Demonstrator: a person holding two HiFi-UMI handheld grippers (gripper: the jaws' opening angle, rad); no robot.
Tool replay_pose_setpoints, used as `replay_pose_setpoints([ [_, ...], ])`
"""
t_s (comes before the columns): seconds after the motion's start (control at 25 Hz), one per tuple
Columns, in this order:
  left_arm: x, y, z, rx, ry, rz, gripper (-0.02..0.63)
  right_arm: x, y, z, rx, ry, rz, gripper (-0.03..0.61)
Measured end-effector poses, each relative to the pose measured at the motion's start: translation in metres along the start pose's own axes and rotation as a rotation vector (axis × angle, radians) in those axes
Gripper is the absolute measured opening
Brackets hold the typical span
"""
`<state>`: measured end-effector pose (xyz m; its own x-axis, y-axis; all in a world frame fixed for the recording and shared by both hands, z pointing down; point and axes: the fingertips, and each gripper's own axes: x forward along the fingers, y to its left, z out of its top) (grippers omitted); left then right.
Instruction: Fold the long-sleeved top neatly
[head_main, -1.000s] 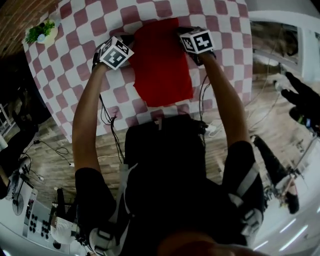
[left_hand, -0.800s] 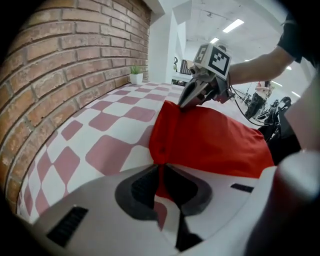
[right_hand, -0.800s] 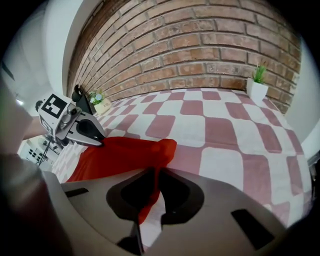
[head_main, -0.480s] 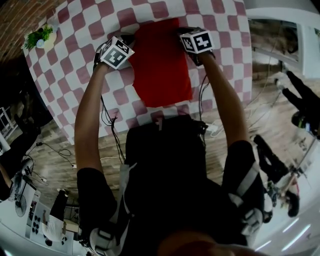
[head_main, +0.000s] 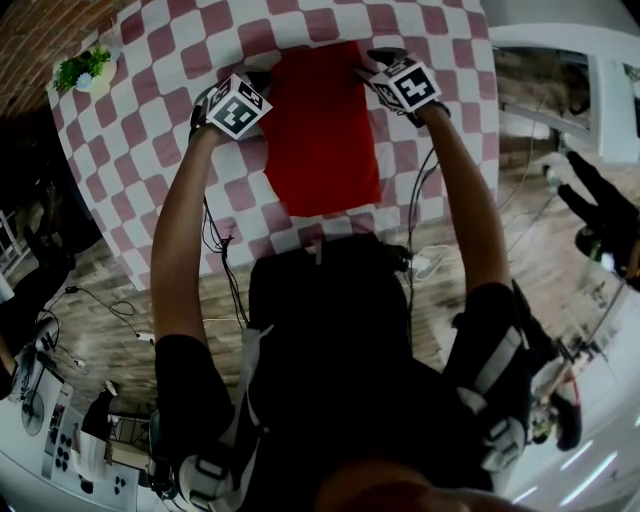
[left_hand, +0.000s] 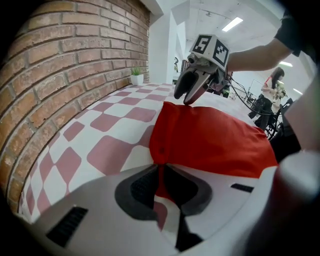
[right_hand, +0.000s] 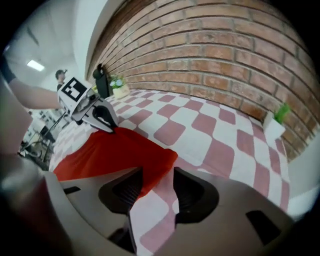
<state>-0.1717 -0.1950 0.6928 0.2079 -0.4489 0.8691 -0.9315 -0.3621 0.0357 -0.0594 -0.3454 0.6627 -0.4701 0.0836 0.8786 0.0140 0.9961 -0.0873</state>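
Observation:
The red long-sleeved top (head_main: 320, 130) lies folded into a long rectangle on the red-and-white checked tablecloth (head_main: 150, 130). My left gripper (head_main: 262, 76) is at its far left corner, and its jaws are shut on a pinch of the red cloth (left_hand: 161, 172). My right gripper (head_main: 366, 62) is at the far right corner, where its jaws are opening. That corner of the top (right_hand: 150, 157) lies loose between them (right_hand: 156, 185), and no pad presses on it. Each gripper shows in the other's view: the right gripper (left_hand: 192, 90) and the left gripper (right_hand: 102, 117).
A small potted plant (head_main: 82, 68) stands at the table's far left corner by the brick wall (left_hand: 75, 65). Another small pot (right_hand: 275, 122) stands by the wall, and a dark bottle (right_hand: 102, 80) farther along. Cables (head_main: 225, 270) hang off the near table edge. A person (head_main: 600, 210) is at the right.
My right gripper has rolled a little and its jaws have spread, letting go of the top's right corner. The left gripper and the top have stayed put.

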Motion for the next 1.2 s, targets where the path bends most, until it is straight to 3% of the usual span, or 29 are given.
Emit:
replay_pose_setpoints([
  [0.16,0.001,0.002,-0.001,-0.005,-0.002,-0.013,0.041,-0.001,0.003,0.014,-0.235,0.107,0.055,0.181],
  [0.44,0.001,0.0,0.0,0.012,0.01,-0.038,0.041,0.017,-0.005,0.027,-0.447,0.224,0.113,0.184],
  [0.72,0.002,0.001,0.0,0.014,0.009,-0.079,0.043,0.038,0.004,0.017,-0.456,0.321,0.239,0.178],
  [0.88,0.001,0.002,0.0,0.005,0.005,-0.092,0.043,0.046,-0.007,0.017,-0.527,0.334,0.223,0.076],
  [1.08,0.002,0.004,-0.001,-0.004,-0.012,-0.106,0.043,0.048,-0.006,0.015,-0.476,0.332,0.262,0.07],
  [1.2,0.0,0.003,-0.001,0.01,-0.001,-0.103,0.041,0.047,-0.007,0.017,-0.502,0.343,0.241,0.062],
])
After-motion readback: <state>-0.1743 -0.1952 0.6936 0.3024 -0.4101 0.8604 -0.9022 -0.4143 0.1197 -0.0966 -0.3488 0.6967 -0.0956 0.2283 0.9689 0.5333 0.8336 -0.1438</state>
